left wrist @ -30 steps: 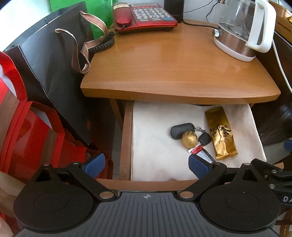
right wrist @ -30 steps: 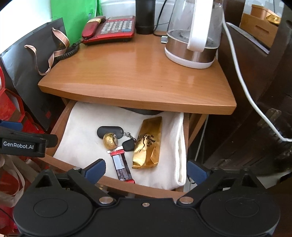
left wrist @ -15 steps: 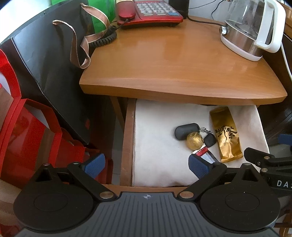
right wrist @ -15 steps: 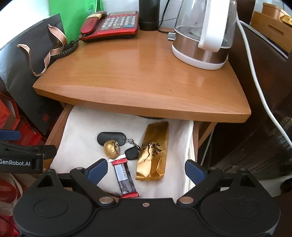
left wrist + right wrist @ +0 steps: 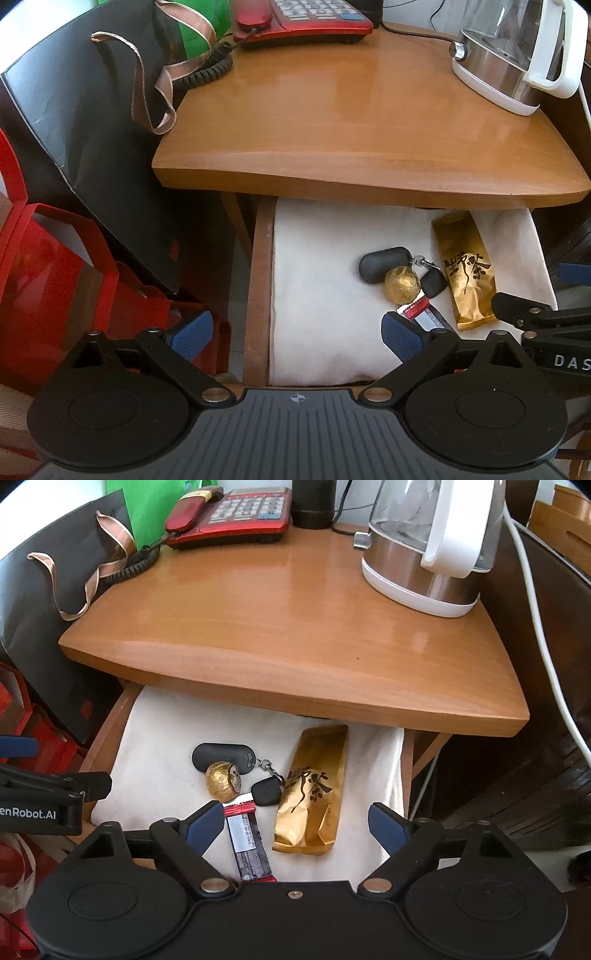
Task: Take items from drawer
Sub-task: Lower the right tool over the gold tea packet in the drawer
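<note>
My right gripper (image 5: 295, 823) hangs with its ribbed blue pads spread wide and nothing between them, above the front of the open drawer (image 5: 105, 731). My left gripper (image 5: 297, 334) is equally wide and empty, straddling the drawer's left wooden rail. The drawer is lined with a soft white cloth (image 5: 159, 734). Just ahead of the right gripper's left pad lies a flat red-and-black snack bar (image 5: 247, 843) in glossy wrap. Beside it sits a crinkled gold foil ball (image 5: 223, 781), touching a smooth black oval key fob (image 5: 221, 757) chained to a smaller black fob (image 5: 266, 792). To their right lies a long shiny gold tea pouch (image 5: 314, 790) with black brush lettering. Above is the polished wooden tabletop (image 5: 295, 627), bearing a red telephone (image 5: 232, 517) and a glass-and-steel kettle (image 5: 428, 546).
</note>
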Motion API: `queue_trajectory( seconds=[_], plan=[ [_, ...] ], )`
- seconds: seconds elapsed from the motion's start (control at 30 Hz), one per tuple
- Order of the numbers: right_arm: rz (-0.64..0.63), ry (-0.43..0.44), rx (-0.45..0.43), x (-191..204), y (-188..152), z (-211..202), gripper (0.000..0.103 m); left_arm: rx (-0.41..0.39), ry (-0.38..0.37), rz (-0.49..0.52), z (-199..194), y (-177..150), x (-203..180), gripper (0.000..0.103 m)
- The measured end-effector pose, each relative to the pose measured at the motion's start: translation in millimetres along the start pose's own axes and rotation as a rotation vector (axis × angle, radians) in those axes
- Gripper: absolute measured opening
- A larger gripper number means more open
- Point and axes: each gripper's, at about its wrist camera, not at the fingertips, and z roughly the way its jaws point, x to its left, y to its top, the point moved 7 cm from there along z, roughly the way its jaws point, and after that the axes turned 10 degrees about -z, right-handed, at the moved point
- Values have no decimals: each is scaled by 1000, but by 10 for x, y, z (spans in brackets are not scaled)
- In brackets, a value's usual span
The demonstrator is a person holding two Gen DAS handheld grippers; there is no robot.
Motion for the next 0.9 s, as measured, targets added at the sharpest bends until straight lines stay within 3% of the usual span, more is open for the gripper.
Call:
queue_trajectory(
  seconds=[0.9],
  plan=[
    [9, 6, 41, -35, -36, 265, 77, 1, 11, 11, 116, 24, -20, 100]
  ],
)
